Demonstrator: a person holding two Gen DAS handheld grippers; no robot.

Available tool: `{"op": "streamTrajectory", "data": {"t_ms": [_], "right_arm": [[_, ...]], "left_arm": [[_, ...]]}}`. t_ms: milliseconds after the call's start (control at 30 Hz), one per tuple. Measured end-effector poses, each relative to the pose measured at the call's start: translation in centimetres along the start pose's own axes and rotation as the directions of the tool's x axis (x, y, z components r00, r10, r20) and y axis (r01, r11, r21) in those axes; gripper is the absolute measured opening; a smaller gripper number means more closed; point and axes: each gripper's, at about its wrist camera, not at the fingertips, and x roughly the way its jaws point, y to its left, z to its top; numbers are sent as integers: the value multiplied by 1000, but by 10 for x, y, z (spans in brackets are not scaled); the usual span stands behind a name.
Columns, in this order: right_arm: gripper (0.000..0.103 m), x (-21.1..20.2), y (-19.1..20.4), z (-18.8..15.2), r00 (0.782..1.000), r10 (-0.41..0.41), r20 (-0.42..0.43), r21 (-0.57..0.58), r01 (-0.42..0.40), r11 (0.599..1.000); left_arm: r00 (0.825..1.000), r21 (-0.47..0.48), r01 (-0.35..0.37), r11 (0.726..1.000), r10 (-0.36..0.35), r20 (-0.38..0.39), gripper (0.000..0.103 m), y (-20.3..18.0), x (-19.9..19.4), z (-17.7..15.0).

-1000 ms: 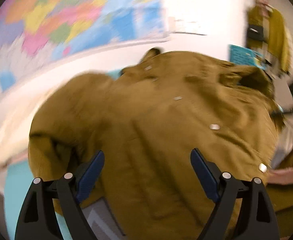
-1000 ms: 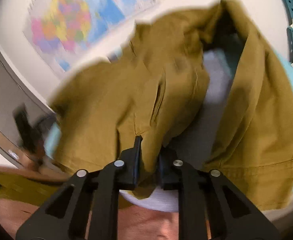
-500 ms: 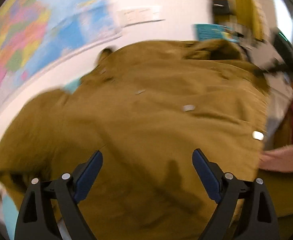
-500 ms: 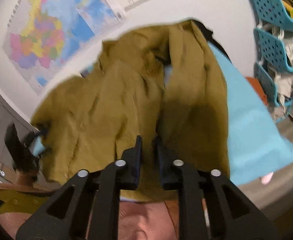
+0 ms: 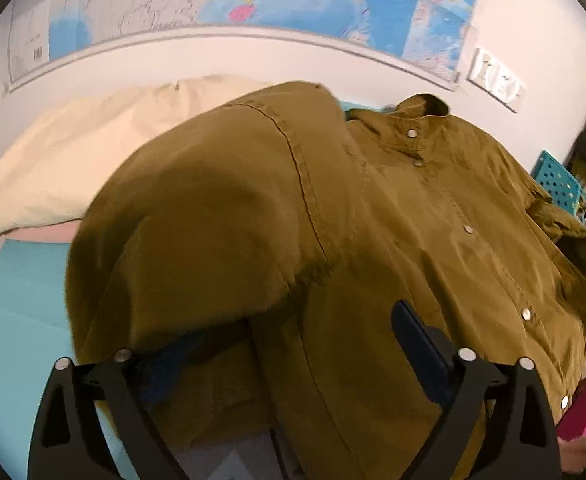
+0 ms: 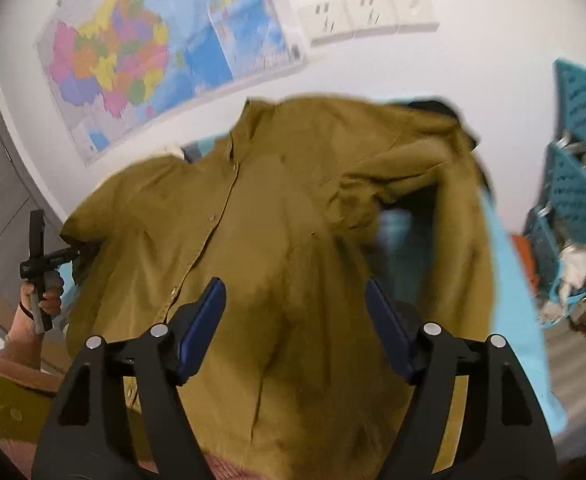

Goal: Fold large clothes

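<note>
Jacket point(image 5: 373, 220) hides left hand-held gripper's point(image 5: 293, 344) one pad; both hand-held grippers gape.

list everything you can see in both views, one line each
jacket: one, olive brown, spread over the bed, silver snaps down its front
sheet: one, light blue, under the jacket
pillow: one, cream, at the wall behind the jacket
map: one, multicoloured, on the white wall
sockets: three, white, right of the map
baskets: several, teal, stacked at right
left gripper: one, black with blue pads, open, one finger under a fold
right gripper: one, same colours, just opened, nothing between its pads
hand: one, holding the left gripper's handle
</note>
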Motion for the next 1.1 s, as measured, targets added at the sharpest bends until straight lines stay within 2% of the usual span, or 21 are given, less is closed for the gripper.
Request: {"op": "streamTrajectory", "data": {"t_ms": [67,167,200,233,267,400,500,533,567,633,700,767,833,900,967,1033,1100], "right_arm": [[72,25,-5,9,999,6,-42,32,-4,999],[75,50,-18,21,998,2,-69,70,3,998],[76,56,-24,24,997,8,-79,96,-1,995],[77,61,-29,26,996,6,-93,120,5,993],[78,67,-35,30,994,-1,-106,148,17,989],[81,80,-52,41,991,14,-131,209,14,978],[77,94,-63,51,987,23,-162,247,18,969],[66,96,-68,54,986,25,-163,260,18,966],[40,100,-74,59,984,34,-173,268,14,963],[6,101,-79,69,986,11,-167,232,29,972],[5,78,-88,87,998,-26,-55,214,37,976],[4,49,-98,101,996,-29,81,243,8,970],[4,39,-107,105,991,-26,130,269,-10,963],[4,51,-111,99,991,-100,91,259,73,963],[9,73,-118,84,990,-141,20,272,131,953],[13,97,-125,68,987,-126,-104,275,150,950],[22,93,-122,55,987,-123,-102,254,145,956]], "left_arm": [[1000,0,-3,1000,3,-14,96,0,9,4],[998,-21,39,999,-40,-52,96,-4,26,9],[998,-21,20,1000,-21,-67,92,-4,32,8],[998,-16,-3,1000,2,-69,79,-6,38,9],[998,-13,-23,1000,22,-59,75,-7,42,10],[997,-36,-77,996,77,0,49,-5,41,20],[997,-59,-69,996,70,15,38,2,37,30],[997,-54,-72,996,73,16,38,2,36,32],[997,-49,-77,996,78,17,37,2,36,33],[996,-41,-85,996,85,17,36,1,35,35],[996,-37,-88,995,89,23,34,2,34,38],[996,-42,-87,995,88,33,32,3,29,41],[994,-53,-86,995,89,56,28,5,20,45],[986,-67,-121,990,127,105,19,4,10,55],[985,-81,-113,990,122,120,21,7,6,62],[991,-76,-96,993,102,88,24,11,14,65],[989,-46,-132,990,135,60,27,9,22,59]]}}
